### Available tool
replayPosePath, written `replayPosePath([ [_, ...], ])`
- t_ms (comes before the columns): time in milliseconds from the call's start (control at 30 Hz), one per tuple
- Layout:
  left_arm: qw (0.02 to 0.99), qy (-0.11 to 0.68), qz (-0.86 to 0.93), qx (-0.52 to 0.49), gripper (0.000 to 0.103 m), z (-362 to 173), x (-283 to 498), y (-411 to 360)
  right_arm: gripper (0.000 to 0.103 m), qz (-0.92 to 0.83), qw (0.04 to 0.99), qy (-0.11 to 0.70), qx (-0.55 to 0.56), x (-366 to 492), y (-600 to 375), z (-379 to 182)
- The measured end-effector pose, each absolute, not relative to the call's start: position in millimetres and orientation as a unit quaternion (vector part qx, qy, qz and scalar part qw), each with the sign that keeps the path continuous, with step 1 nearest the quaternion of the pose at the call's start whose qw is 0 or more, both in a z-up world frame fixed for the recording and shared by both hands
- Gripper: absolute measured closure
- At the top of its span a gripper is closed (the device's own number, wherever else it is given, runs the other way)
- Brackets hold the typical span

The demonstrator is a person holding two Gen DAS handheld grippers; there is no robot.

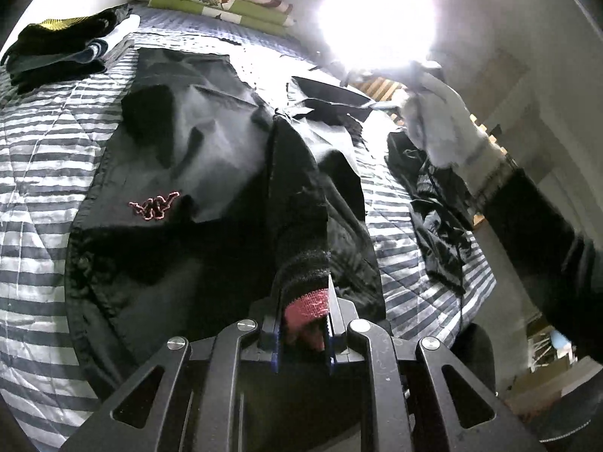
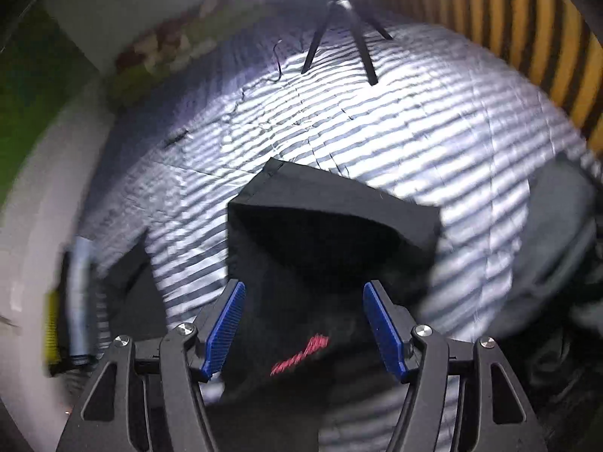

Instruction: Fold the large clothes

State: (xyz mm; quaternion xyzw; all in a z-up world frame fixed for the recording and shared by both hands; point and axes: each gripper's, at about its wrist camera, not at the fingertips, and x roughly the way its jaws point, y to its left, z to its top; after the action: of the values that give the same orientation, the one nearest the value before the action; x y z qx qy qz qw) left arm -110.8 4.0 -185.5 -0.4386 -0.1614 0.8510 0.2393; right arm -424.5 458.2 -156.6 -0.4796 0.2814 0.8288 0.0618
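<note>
A black jacket (image 1: pixel 211 143) with a pink stitched logo (image 1: pixel 152 207) lies spread on the striped bedspread (image 1: pixel 37 143). My left gripper (image 1: pixel 304 312) is shut on the jacket's knit sleeve cuff (image 1: pixel 305 275), which has a pink band, and the sleeve runs from it up over the jacket body. In the blurred right wrist view, my right gripper (image 2: pixel 304 286) hangs open above a folded black part of the jacket (image 2: pixel 331 226) with red lettering (image 2: pixel 299 354). Its blue pads (image 2: pixel 226 324) touch nothing.
A stack of folded dark clothes (image 1: pixel 56 52) sits at the bed's far left, with green patterned bedding (image 1: pixel 222 3) behind it. A heap of dark clothes (image 1: pixel 437 203) lies at the right bed edge, below a person's dark sleeve (image 1: pixel 535 226). A tripod (image 2: pixel 339 26) stands on the bed beside yellow slats (image 2: pixel 527 37).
</note>
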Motion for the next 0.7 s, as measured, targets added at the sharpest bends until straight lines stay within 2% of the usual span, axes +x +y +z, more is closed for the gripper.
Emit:
replayPosePath([
  [167,0.240,-0.158,0.852,-0.438,0.086,-184,-112,7,0.041,0.811,0.076,0.333,-0.475,-397,495,-164],
  [333,0.241,-0.152,0.854,-0.436,0.086,-181,-109,9,0.041,0.790,0.045,0.368,-0.488,-428,499,-183],
  [400,0.241,-0.152,0.853,-0.437,0.086,-181,-109,9,0.041,0.792,0.054,0.358,-0.491,-446,490,-188],
  [467,0.242,-0.155,0.853,-0.436,0.086,-182,-110,6,0.055,0.805,0.083,0.321,-0.493,-462,480,-189],
  [500,0.242,-0.157,0.853,-0.435,0.086,-182,-110,4,0.083,0.808,0.089,0.307,-0.496,-469,474,-189],
  [533,0.241,-0.158,0.853,-0.434,0.086,-182,-109,1,0.100,0.808,0.092,0.295,-0.502,-478,467,-188],
  [600,0.240,-0.165,0.854,-0.432,0.086,-183,-108,-6,0.100,0.820,0.090,0.277,-0.492,-487,454,-177],
  [700,0.235,-0.171,0.857,-0.427,0.086,-185,-103,-19,0.101,0.858,0.077,0.209,-0.462,-507,403,-132],
])
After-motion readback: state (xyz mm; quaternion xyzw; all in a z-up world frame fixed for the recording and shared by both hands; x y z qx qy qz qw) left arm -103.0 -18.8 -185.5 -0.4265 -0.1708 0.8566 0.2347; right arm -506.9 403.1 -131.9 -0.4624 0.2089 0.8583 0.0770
